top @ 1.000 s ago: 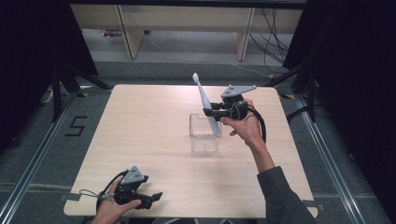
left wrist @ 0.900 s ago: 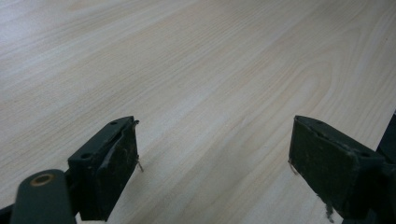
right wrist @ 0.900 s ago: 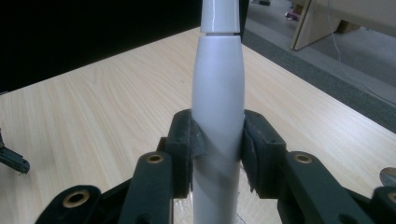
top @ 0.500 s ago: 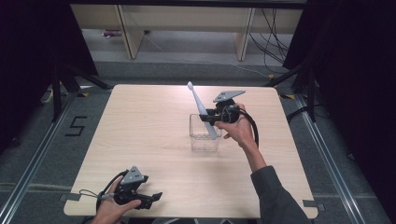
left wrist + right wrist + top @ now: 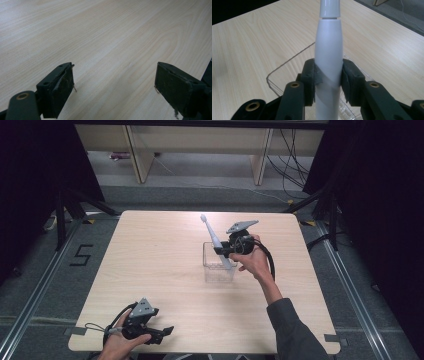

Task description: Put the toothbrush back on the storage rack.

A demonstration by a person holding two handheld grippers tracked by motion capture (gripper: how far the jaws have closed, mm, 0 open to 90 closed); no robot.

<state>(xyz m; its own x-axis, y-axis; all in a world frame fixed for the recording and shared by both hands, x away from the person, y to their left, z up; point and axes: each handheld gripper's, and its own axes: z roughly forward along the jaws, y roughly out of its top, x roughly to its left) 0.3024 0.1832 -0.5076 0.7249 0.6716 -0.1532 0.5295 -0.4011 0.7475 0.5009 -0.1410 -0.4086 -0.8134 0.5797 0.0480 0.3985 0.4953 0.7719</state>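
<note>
While the left gripper rests at the near left corner of the pale wooden table, jaws wide apart and empty, the right gripper clamps the white electric toothbrush by its handle; its lower end sits tilted inside the clear plastic box; release remains.

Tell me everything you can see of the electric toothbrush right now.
The electric toothbrush is white and looks like smooth plastic: a thick tapered handle, a seam, then a slim neck ending in a small brush head at the top. It stands tilted, head leaning up and away to the left in the high view, its lower end inside the clear container. The right gripper is shut on its handle, a black pad pressing each side. Whether its base touches the container's floor cannot be told.
</note>
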